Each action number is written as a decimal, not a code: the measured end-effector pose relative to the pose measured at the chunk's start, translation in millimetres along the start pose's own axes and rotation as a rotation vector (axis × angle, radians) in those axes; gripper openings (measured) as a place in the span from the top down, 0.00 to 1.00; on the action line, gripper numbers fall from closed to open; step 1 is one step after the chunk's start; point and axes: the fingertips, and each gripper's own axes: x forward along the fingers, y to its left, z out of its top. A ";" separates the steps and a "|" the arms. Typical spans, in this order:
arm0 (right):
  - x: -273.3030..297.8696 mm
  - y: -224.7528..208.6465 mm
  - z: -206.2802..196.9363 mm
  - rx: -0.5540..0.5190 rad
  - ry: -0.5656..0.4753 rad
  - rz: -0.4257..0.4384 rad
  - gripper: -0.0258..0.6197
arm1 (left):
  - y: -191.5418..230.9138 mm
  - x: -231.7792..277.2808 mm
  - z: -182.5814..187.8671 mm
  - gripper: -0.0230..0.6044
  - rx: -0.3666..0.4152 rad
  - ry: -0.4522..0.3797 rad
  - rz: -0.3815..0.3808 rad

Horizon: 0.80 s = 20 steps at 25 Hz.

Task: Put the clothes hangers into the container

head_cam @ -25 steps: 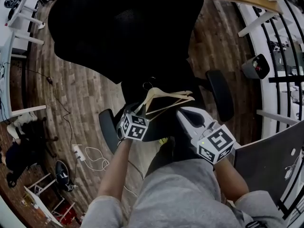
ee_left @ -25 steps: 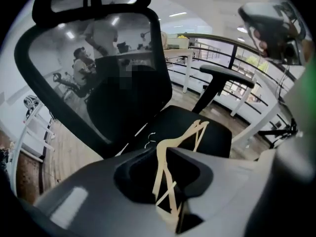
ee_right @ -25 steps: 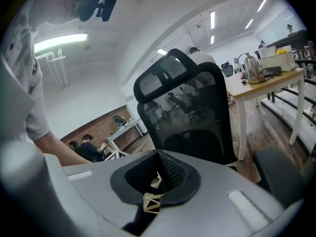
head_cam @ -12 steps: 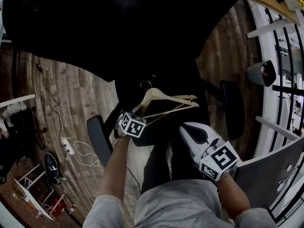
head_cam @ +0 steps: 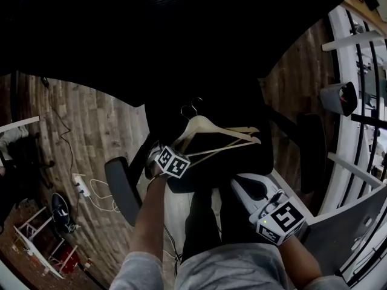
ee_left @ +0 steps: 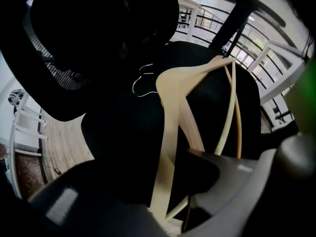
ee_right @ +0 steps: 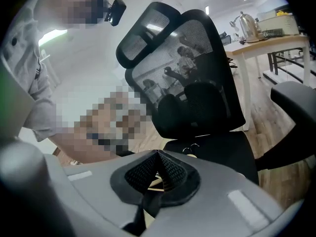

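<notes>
Between the jaws of the left claw (ee_left: 170, 197), which have just been opening and stand partly apart, runs one arm of the wooden hangers (head_cam: 204, 124), not gripped. They lie flat on the chair seat (ee_right: 222, 152), hooks toward the backrest (long side across the seat). Farther off, the right claw (ee_right: 157, 174) is closed and empty. No container is visible.

Black office chair (head_cam: 181, 41), wood floor (head_cam: 91, 119), white power strip (head_cam: 80, 185), kettle (ee_right: 245, 22) on table (ee_right: 269, 42)
</notes>
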 end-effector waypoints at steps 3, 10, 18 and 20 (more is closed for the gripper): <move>5.9 0.0 -2.2 0.004 0.008 0.011 0.96 | 1.6 3.7 1.9 0.68 0.051 0.001 0.007; 12.4 -0.9 -3.7 0.025 0.014 0.028 0.96 | -10.4 14.0 4.7 0.79 0.270 0.081 0.021; 6.4 4.3 -3.7 0.011 0.021 0.036 0.96 | -6.7 9.0 6.3 0.84 0.163 0.077 -0.064; 0.6 6.9 -3.5 0.003 0.014 0.030 0.96 | -6.4 -2.1 8.0 0.84 0.122 0.044 -0.053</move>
